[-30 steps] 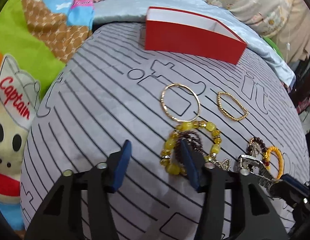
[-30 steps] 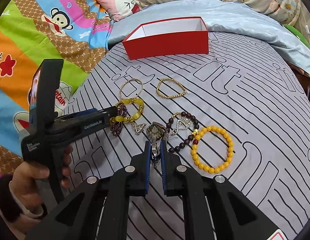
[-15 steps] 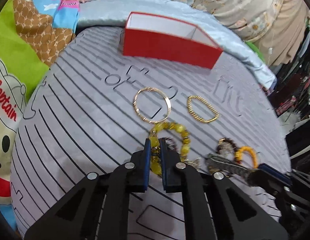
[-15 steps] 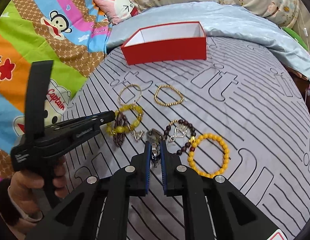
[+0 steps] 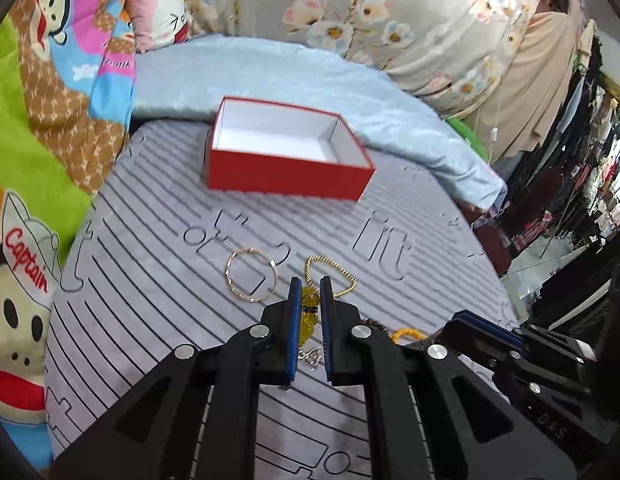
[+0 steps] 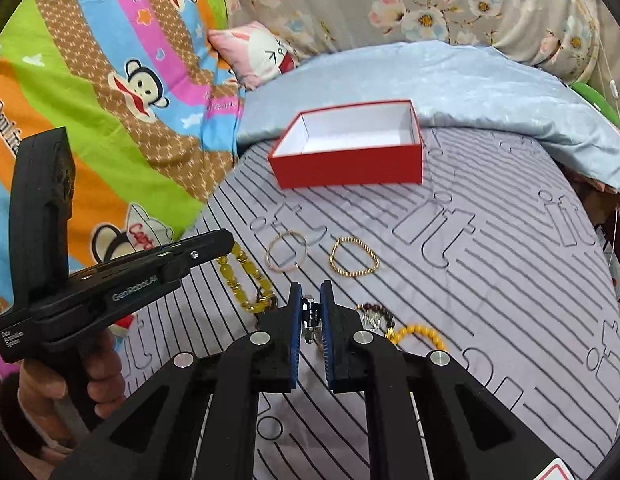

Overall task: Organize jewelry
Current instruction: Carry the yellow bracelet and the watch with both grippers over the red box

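You're gripping two pieces at once. Your left gripper is pinched narrow on the yellow bracelet, which is hanging off the gray cover, with what looks like a small silver charm dangling under it. Your right gripper is squeezed narrow on a silver piece, probably a watch or clasp, too small to tell.

Lying on the cover nearer you than the red box: a dark bead bracelet and an orange bead bracelet, just right of your right gripper. Partway to the box, a thin gold bangle and a gold chain bracelet are sitting side by side. The box is lying open beyond them, looking empty, white inside.

Risks:
- the yellow bracelet is hanging by a few beads; a fast swing toward the box is likely to slip it out.
- the dangling charm may be snagging neighbouring pieces and dragging them.
- the two grippers are heading for one box, so they could be colliding over it.
- the silver piece is smooth metal and may be twisting out of your hold.
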### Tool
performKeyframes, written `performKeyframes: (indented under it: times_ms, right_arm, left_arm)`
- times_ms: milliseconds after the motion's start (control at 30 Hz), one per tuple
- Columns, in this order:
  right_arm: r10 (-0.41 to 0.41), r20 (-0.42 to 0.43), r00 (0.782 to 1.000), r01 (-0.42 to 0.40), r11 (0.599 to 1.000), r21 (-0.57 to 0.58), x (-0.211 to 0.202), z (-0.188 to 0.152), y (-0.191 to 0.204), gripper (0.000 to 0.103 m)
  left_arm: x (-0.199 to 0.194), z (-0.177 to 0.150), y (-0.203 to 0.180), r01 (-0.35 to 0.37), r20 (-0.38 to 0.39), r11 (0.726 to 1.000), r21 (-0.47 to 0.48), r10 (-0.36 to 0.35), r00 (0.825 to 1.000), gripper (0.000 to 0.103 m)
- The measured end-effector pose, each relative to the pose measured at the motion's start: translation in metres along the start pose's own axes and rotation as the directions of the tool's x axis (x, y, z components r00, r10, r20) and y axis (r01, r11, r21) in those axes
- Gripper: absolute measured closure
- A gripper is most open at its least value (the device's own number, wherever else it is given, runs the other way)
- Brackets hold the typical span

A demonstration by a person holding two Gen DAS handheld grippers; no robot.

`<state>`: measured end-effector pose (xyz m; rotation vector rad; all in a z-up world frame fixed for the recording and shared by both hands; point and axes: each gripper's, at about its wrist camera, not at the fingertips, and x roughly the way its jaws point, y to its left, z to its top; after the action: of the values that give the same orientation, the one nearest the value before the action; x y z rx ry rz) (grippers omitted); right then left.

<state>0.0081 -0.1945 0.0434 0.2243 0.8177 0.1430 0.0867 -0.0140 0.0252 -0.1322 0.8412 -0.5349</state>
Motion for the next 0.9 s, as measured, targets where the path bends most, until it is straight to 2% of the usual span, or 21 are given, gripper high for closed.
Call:
performKeyframes:
  times_ms: [267, 467, 733, 900]
  right_arm:
    - [0.008, 0.045, 0.999, -0.007, 1.0, -0.025, -0.01, 0.04, -0.007, 0.094]
    - [0.014, 0.069, 0.998, -0.01, 0.998, -0.067, 0.009, 0.091, -0.015, 0.094]
    - [0.014, 0.103, 0.995, -0.006, 0.997, -0.076, 0.078, 0.187, -0.034, 0.094]
    - [0.017, 0.068, 0.998, -0.014, 0.999, -0.047, 0.141, 0.229, -0.051, 0.094]
  left_arm:
    - [-0.009, 0.03, -0.007, -0.003, 0.034, 1.0, 0.031, 0.002, 0.999, 0.095]
    - [0.008, 0.077, -0.013, -0.022, 0.076, 0.996, 0.084, 0.016, 0.997, 0.095]
    - [0.067, 0.162, -0.009, -0.041, 0.122, 0.992, 0.117, 0.027, 0.992, 0.095]
    - [0.117, 0.204, 0.008, -0.039, 0.123, 0.996, 0.085, 0.028, 0.992, 0.095]
